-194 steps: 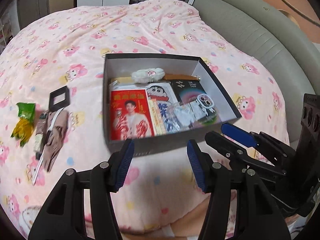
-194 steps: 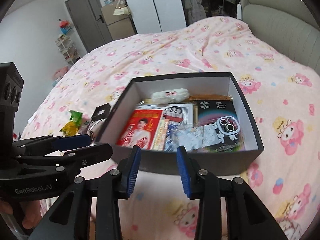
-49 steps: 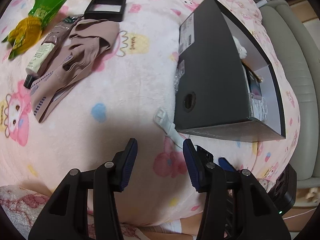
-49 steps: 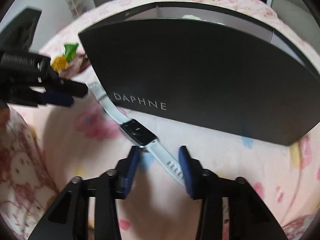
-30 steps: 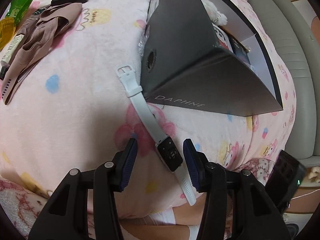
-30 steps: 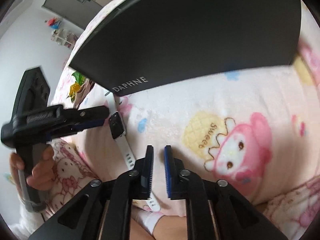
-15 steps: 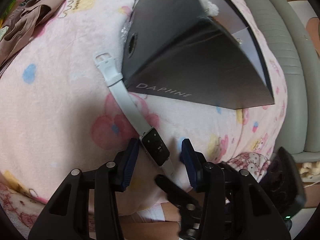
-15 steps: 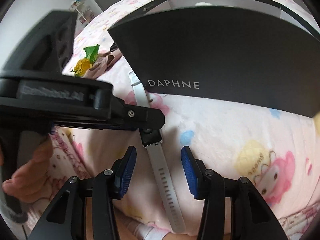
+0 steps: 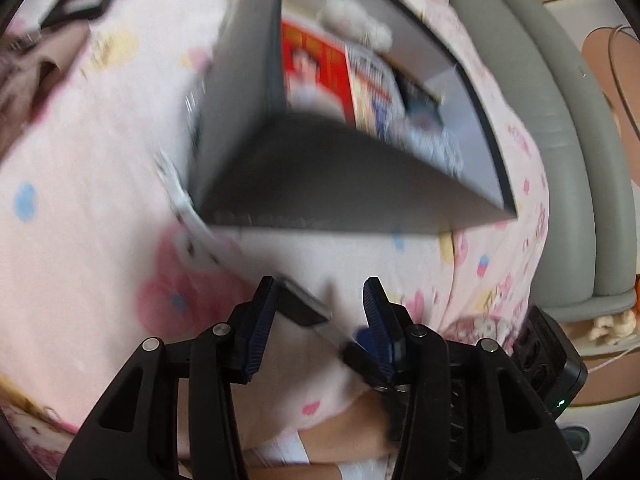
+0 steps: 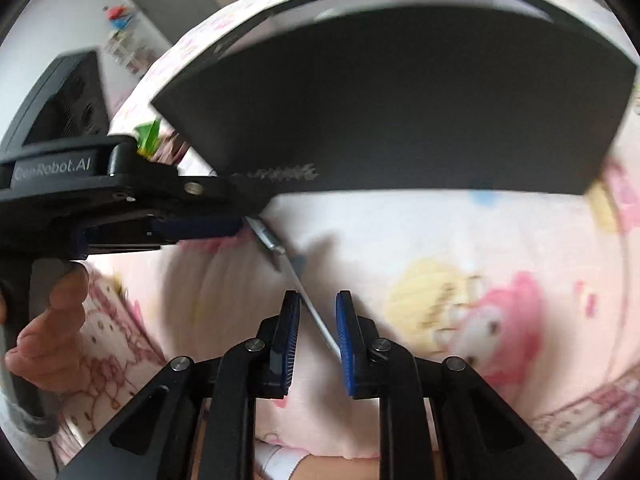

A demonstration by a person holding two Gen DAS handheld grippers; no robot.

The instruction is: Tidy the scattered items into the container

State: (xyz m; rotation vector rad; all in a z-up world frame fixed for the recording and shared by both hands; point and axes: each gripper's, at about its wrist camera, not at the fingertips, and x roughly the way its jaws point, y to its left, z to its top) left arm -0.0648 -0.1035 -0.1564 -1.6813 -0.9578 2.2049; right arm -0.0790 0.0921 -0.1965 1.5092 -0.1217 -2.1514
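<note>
Shifted since half a second ago: right gripper (image 10: 317,322) now straddling the lower strap of the white smartwatch (image 10: 276,246), jaws closing, strap between the pads but not yet visibly pinched. Lies on the pink bedspread (image 10: 440,248) just in front of the black box (image 10: 400,100), buckle end reaching past the box's near left corner. Likely light and floppy: soft, bendable strap, hard glassy face, probably slippery and best not squeezed. Better held by the strap close to the case, to keep the heavy middle from swinging. Left gripper (image 9: 318,308) half open, one pad beside the watch face, gripping nothing visible. Further out, beige cloth (image 9: 36,68) and a small black frame (image 9: 82,2) unsorted on the bedspread, grey headboard (image 9: 560,140) beyond.
</note>
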